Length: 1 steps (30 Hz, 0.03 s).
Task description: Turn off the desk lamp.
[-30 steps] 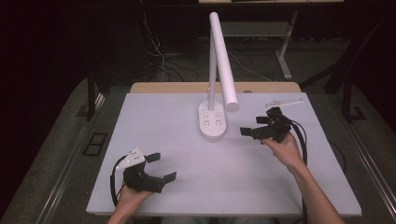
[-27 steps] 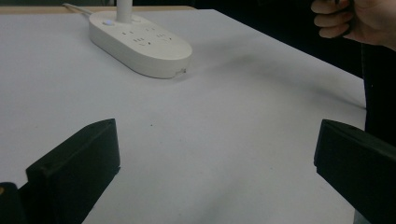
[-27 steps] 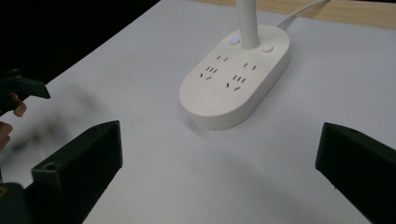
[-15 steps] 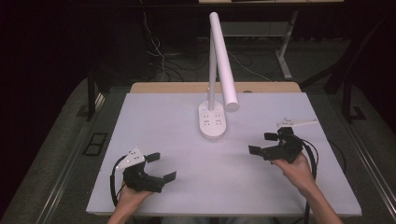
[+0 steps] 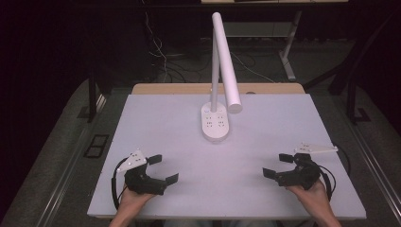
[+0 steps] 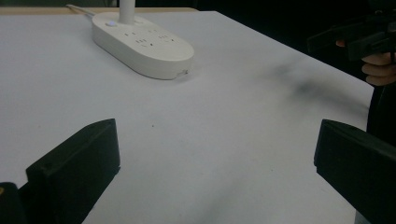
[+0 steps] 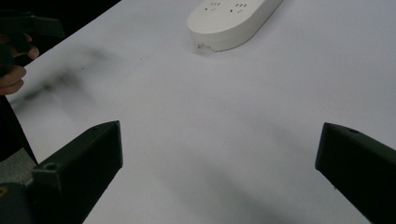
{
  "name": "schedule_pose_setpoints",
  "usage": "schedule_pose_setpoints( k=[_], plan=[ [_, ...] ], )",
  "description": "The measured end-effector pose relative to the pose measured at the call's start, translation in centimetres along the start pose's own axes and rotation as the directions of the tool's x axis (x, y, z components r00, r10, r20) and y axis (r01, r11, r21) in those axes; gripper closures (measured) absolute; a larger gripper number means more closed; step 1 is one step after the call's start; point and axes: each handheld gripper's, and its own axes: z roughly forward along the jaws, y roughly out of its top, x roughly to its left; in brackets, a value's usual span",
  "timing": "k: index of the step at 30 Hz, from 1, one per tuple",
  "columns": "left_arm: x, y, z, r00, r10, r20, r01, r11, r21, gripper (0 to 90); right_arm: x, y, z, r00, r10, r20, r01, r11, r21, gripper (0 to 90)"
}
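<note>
One lamp (image 5: 216,122) stands at the table's (image 5: 142,123) far middle, well apart from both grippers; left gripper (image 5: 163,169) and right gripper (image 5: 279,165) rest near the front edge, jaws wide apart, empty.

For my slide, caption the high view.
Two open grippers, left and right, rest near a white table's front edge, lamp behind.

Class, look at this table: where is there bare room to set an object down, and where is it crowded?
Bare surface lies between the left gripper and right gripper, in front of the lamp base. The far corners of the table, either side of the base, are also free. The far centre is crowded: the base sits there, with the lamp head slanting above it.
</note>
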Motion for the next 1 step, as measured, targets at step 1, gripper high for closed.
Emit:
schedule_pose_setpoints(
  k=[1],
  plan=[
    [0.0, 0.01, 0.02, 1.0, 0.0, 0.0, 0.0, 1.0, -0.001, 0.0, 0.02, -0.25, -0.12, 1.0, -0.002, 0.002, 0.002, 1.0, -0.001, 0.7]
  ],
)
